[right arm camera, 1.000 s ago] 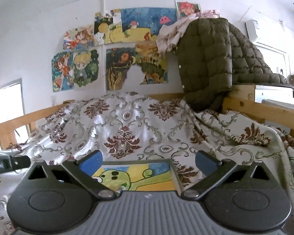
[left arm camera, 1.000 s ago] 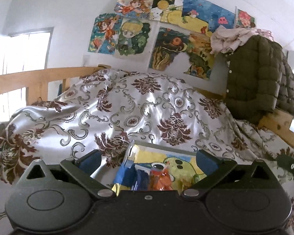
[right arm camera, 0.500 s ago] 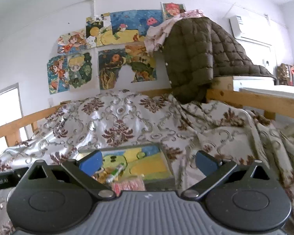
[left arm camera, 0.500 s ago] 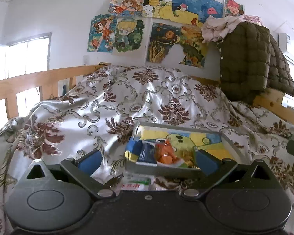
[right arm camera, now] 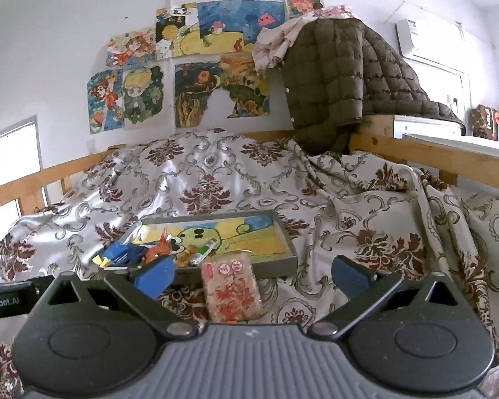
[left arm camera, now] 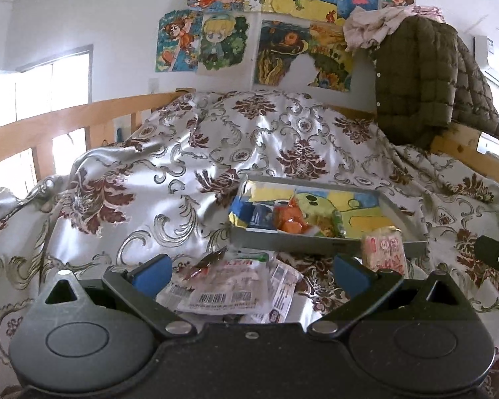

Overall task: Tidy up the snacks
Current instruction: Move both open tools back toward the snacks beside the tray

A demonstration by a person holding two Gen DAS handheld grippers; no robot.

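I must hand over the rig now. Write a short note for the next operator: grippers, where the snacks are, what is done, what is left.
Left gripper: jaws open, empty, above the clear barcode packets lying on the bedspread.
Right gripper: jaws open, empty, above the pink-red snack pack, also on the bedspread, just in front of the tray.
Done: blue pack, orange pack and a few small snacks are in the tray's left part.
Left: barcode packets and pink-red pack go into the tray.

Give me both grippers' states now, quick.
Left gripper: open, holding nothing; white snack packets lie on the bedspread between its fingers.
Right gripper: open, holding nothing; pink snack pack lies loose in front of it.
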